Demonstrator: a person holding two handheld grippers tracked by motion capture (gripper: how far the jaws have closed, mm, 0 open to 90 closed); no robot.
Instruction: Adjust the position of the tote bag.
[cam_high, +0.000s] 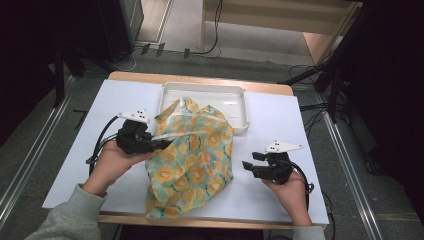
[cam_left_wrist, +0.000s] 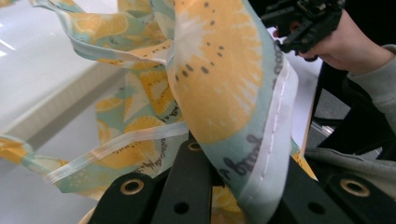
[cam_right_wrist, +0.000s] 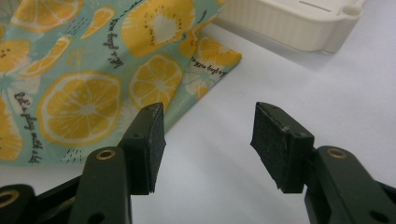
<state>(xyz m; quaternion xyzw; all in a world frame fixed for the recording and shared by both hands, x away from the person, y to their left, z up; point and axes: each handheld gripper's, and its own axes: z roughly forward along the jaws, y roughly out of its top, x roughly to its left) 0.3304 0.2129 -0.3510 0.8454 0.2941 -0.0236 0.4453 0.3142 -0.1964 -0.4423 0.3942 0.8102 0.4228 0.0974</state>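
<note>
While my left gripper (cam_high: 159, 145) pinches the cloth's (cam_high: 192, 165) hem | right gripper (cam_high: 248, 165) gapes empty | cloth's near edge lies just to its left, closest.

My left gripper's (cam_high: 159, 145) pads are getting buried under the teal, orange-slice-print fabric bag (cam_high: 192, 162), which is also covering part of the white plastic tray's (cam_high: 204, 89) near rim.

Cloth bag (cam_high: 192, 160) mid-table (cam_high: 280, 125), far end draped into tray (cam_high: 235, 100) behind it
</note>
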